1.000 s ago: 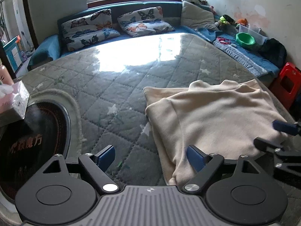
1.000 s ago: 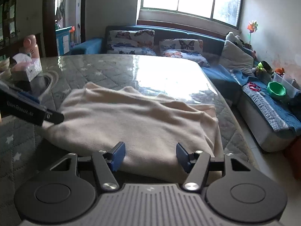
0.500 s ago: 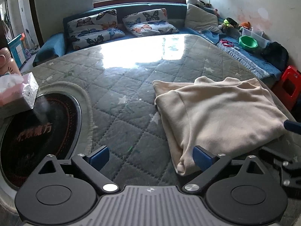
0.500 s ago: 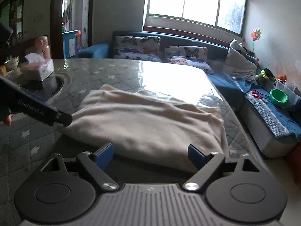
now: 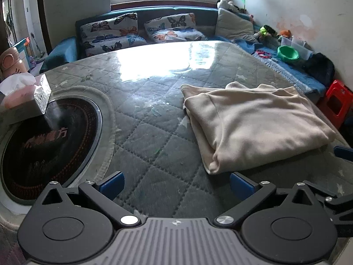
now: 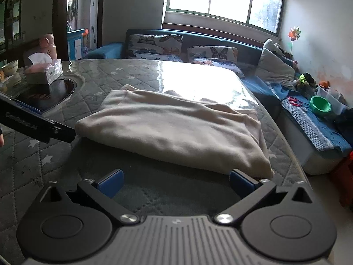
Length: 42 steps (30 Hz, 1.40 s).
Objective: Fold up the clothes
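1. Two grippers are in view, each with two black fingers tipped by blue pads. The left gripper point(image 5: 175, 182) has its fingers spread wide with nothing between them, above the quilted cover. The right gripper point(image 6: 175, 180) is likewise spread wide and holds nothing.
2. Under both lies one worktop point(image 5: 154, 154), covered in grey-green quilted fabric stitched in diamonds with pale stars, under a glossy clear sheet that glares white farther out.
3. One folded cream garment point(image 5: 253, 128) lies flat on the worktop, just ahead and to the right of the left gripper. It is soft and fleecy, a rough rectangle in several layers. In the right wrist view the garment point(image 6: 176, 130) lies straight ahead, its near right corner just beside the right-hand pad; I cannot tell whether they touch.
4. Left of the left gripper, one round black glass cooktop point(image 5: 44, 137) is sunk into the worktop, ringed by a pale fabric border.
5. Beyond the cooktop stands one boxy tissue box point(image 5: 28, 97) with white tissue poking out, and behind it one pink bottle point(image 5: 11, 64).
6. Far ahead, a dark blue sofa point(image 5: 154, 15) carries two butterfly-print cushions point(image 5: 110, 35) and one plain grey one.
7. Far right sit one green round bowl point(image 5: 288, 53) and one red plastic stool point(image 5: 337, 101).
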Motion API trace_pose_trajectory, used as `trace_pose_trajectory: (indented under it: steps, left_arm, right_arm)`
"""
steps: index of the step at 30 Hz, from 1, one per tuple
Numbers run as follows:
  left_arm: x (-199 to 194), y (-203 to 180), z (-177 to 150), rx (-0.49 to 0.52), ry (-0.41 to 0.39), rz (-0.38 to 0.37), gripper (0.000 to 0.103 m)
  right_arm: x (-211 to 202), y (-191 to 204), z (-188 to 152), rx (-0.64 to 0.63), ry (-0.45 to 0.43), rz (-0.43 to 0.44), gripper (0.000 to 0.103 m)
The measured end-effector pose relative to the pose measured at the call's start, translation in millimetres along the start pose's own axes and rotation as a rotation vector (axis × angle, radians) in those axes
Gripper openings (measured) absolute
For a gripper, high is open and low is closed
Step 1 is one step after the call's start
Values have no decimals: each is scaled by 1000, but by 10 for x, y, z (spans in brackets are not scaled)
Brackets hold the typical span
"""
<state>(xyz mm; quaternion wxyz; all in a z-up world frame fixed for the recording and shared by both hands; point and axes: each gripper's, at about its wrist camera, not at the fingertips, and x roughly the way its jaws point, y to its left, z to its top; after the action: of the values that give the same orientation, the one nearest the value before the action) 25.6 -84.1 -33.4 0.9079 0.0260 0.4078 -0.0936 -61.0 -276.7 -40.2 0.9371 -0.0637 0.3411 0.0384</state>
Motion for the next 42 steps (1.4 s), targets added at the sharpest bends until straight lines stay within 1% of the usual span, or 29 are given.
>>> trace_pose_trajectory:
  steps: [4,10,13,16,22,33,38,42]
  left_arm:
    - [-42,30,-76,-11,0,3,103]
    - [-96,143,-226,-58,17,12,103]
    - [-93,174,-291,-67,45,29,103]
    - [-125,189,-366,-66,48,26,103]
    - [-204,134,-457,-33,52,22,103]
    - [-295,69,-547,-27,53,42,103]
    - [-326,18,-589,-8,47,48,103]
    - [-343,8,-598,-7,47,52,103]
  right_arm:
    - [-5,26,-42,18,31,-1,103]
    - [7,119,-139,2,64,-23,103]
    - [-13,152,-172,13,59,-29,103]
    - [-17,159,-199,37,59,-30,103]
    - [-20,98,-264,147,65,-26,103]
    - [-90,152,-307,146,56,-41,103]
    - [-187,205,-337,117,40,-78,103]
    - [-276,204,-376,159,14,-107,103]
